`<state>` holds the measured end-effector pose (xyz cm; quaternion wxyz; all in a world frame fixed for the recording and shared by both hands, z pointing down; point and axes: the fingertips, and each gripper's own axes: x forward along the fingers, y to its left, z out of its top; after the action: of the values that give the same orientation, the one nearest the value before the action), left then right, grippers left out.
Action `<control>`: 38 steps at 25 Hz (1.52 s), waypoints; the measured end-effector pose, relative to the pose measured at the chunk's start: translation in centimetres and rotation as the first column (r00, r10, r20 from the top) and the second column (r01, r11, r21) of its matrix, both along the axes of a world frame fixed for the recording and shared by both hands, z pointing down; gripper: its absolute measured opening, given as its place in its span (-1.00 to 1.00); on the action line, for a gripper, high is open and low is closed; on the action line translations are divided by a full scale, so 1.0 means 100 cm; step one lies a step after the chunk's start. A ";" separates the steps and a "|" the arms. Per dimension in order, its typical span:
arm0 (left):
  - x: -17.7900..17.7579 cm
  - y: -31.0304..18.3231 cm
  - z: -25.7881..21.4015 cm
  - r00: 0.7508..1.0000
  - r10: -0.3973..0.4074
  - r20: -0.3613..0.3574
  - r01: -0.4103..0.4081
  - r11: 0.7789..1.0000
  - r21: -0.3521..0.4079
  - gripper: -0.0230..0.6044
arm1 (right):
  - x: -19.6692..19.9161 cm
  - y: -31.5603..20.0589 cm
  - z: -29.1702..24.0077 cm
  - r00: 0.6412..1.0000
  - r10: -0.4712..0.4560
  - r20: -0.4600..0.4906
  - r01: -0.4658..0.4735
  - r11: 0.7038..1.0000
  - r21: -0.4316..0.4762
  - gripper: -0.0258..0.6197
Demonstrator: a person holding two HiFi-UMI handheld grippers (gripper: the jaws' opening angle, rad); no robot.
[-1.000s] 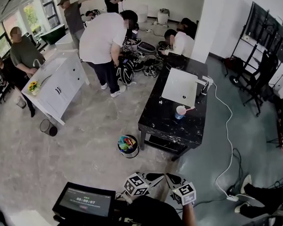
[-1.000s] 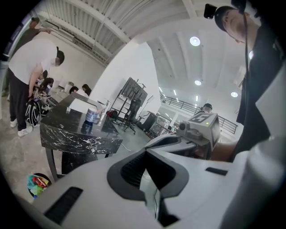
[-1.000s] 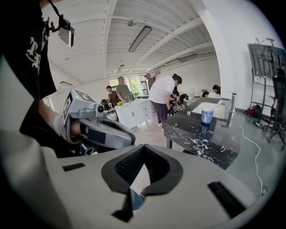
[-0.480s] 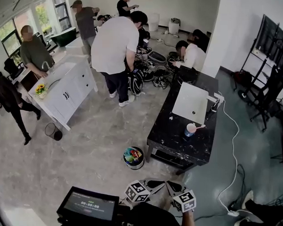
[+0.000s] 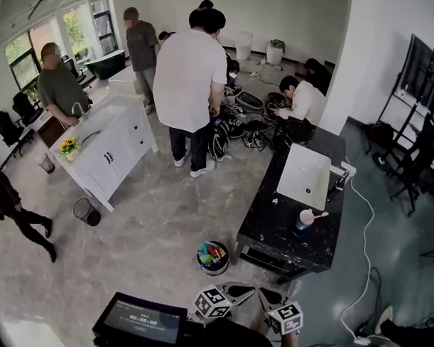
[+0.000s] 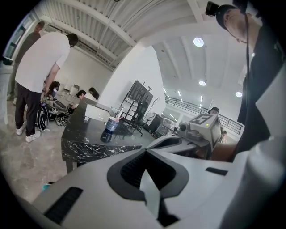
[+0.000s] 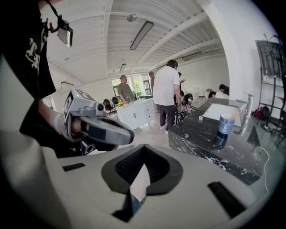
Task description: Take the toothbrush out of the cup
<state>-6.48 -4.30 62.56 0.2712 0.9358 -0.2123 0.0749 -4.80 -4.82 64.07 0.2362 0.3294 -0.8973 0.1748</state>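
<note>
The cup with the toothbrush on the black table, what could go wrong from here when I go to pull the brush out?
1. The toothbrush leans sideways out of the cup, so a sideways pull may tip the cup on the table.
2. The left gripper and right gripper are both shut, so they need opening first.
3. The white cable lying beside the table could trip you.

Left hand-held gripper [image 6: 146, 172] and right hand-held gripper [image 7: 138, 172] closed.
</note>
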 end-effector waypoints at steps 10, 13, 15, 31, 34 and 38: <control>-0.032 -0.025 0.005 0.999 -0.034 -0.014 0.034 0.999 0.003 -0.91 | -0.046 -0.017 0.000 0.999 -0.041 -0.025 0.041 0.999 0.031 -0.96; -0.028 -0.021 0.006 0.999 -0.021 -0.025 0.021 1.000 0.005 -0.91 | -0.040 -0.009 0.005 0.999 -0.035 -0.037 0.035 0.999 0.019 -0.96; -0.024 -0.016 0.006 1.000 -0.007 -0.030 0.007 1.000 -0.001 -0.91 | -0.035 -0.004 0.006 0.999 -0.027 -0.042 0.027 1.000 0.010 -0.96; -0.048 -0.030 0.002 0.996 -0.066 -0.065 0.064 0.997 -0.031 -0.91 | -0.071 -0.008 0.006 0.989 -0.120 -0.092 0.119 0.993 -0.019 -0.96; -0.052 -0.037 0.004 0.995 -0.080 -0.060 0.078 0.996 -0.041 -0.91 | -0.076 -0.014 0.007 0.984 -0.146 -0.103 0.145 0.989 -0.019 -0.96; -0.046 -0.045 0.005 0.996 -0.079 -0.049 0.077 0.996 -0.043 -0.91 | -0.068 -0.022 0.005 0.977 -0.164 -0.136 0.162 0.987 -0.021 -0.96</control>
<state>-11.05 -8.79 63.05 0.2983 0.9227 -0.2401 0.0448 -11.64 -6.99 64.61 0.3127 0.2650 -0.9019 0.1361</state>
